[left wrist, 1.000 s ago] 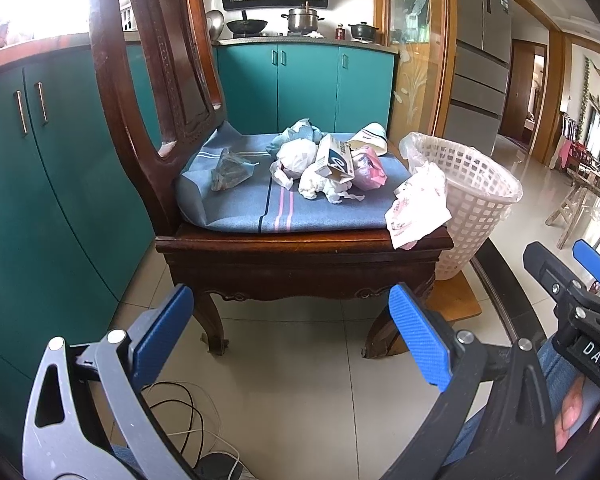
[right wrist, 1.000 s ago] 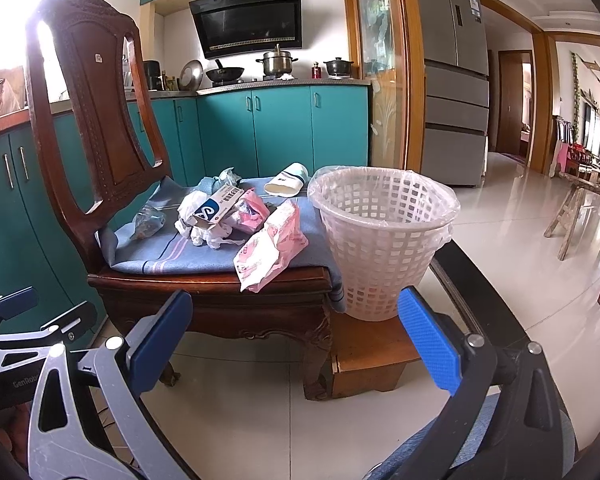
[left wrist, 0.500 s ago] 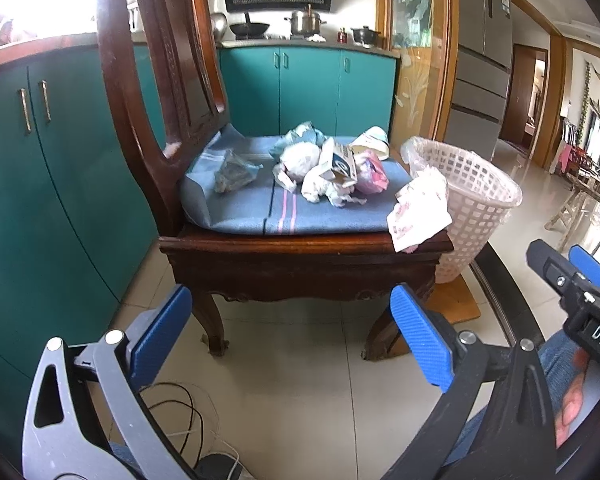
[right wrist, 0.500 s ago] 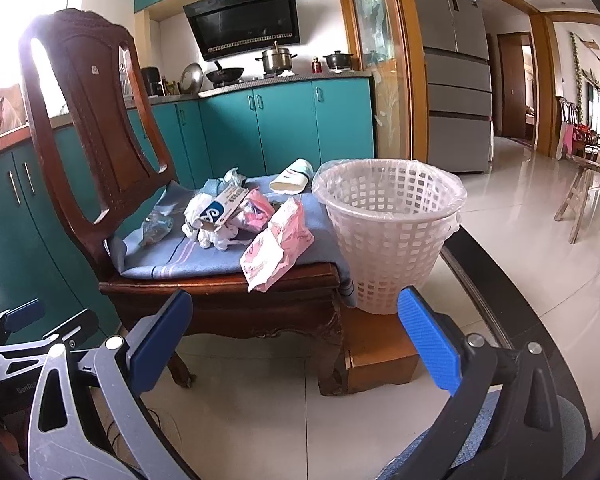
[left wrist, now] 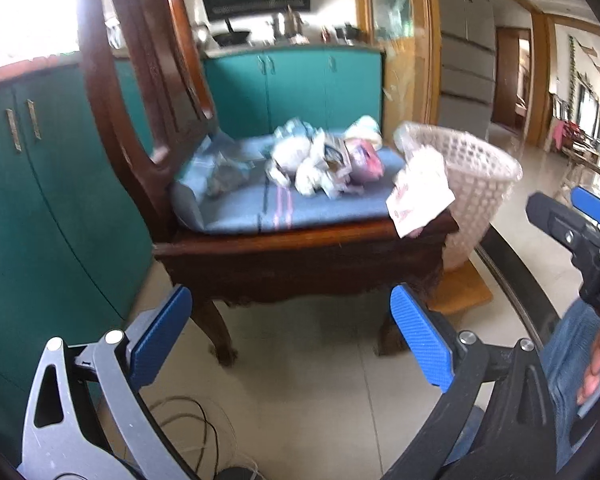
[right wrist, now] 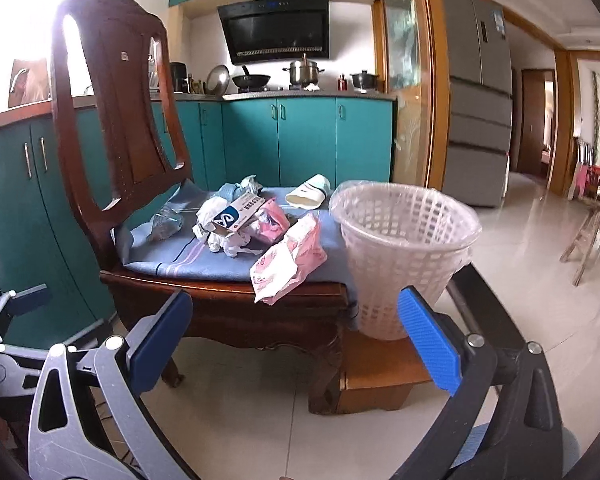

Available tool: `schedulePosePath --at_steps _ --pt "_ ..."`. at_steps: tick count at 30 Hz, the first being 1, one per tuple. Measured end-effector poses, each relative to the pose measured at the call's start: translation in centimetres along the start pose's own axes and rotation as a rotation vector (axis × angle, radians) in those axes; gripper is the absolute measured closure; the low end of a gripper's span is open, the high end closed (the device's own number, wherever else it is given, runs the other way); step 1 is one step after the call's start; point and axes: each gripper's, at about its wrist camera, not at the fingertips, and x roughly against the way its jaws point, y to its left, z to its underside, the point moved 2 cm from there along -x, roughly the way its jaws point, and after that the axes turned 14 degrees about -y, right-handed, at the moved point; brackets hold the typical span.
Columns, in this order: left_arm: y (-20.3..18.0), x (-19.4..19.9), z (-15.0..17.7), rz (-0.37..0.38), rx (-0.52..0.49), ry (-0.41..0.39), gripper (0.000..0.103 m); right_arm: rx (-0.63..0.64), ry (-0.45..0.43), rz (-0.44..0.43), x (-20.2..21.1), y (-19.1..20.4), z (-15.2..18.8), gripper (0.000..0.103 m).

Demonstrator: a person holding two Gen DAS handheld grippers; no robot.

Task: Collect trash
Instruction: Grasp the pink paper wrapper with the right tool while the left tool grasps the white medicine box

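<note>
Teal kitchen cabinets run behind a dark carved wooden chair whose seat carries a blue striped cushion, and nothing of the collecting looks done as yet: every piece of trash lies on that cushion and the basket shows only its liner, though its bottom is hidden. Going left to right across the seat, a crumpled clear plastic wrapper sits nearest the chair back; then a heap of balled white tissue topped by a flat white and blue carton; touching it, a soft pink packet; behind that, near the far edge, what looks like a pale slipper. At the front right corner a glossy pink and white pouch droops over the wooden rim. Just beside the chair, on a low wooden stool, stands the white lattice plastic basket, lined with a thin clear bag. Both tools hang low over the pale tiled floor, well apart from the seat. The left gripper has its ribbed blue pads spread wide with nothing between them; the right gripper is likewise spread wide and bare. The drooping pouch seems the easiest first pick, since it lies closest to the basket.
</note>
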Motion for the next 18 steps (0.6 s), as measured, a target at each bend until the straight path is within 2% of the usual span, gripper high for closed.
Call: schedulePosePath --at_steps 2,5,9,11,14,16,17,18 --pt "0.5 -0.7 -0.6 -0.015 0.01 0.038 0.004 -0.01 0.026 0.013 -1.1 -0.4 -0.4 0.003" --pt "1.2 -1.6 -2.3 -0.016 0.034 0.044 0.004 -0.055 0.076 -0.002 -3.4 -1.1 -1.1 0.003" --pt "2.2 -3.9 -5.3 0.025 0.101 0.055 0.004 -0.106 0.118 -0.004 -7.7 -1.4 -2.0 0.003" --pt "2.5 -5.5 -6.8 0.054 0.119 0.063 0.004 -0.105 0.163 0.011 -10.5 -1.4 -1.9 0.003" --pt "2.7 -8.2 -8.9 0.077 0.123 0.07 0.004 -0.105 0.274 0.014 -15.2 -1.3 -0.7 0.005" --pt "2.5 -10.2 -9.7 0.089 0.127 0.08 0.004 -0.107 0.326 0.01 -17.0 -1.3 0.2 0.013" --pt "2.4 -11.3 -9.8 0.1 0.129 0.095 0.004 -0.096 0.351 0.018 -17.9 -1.3 0.7 0.032" --pt "2.3 -12.3 -9.8 0.109 0.135 0.111 0.004 -0.09 0.383 0.017 -18.7 -1.4 1.3 0.071"
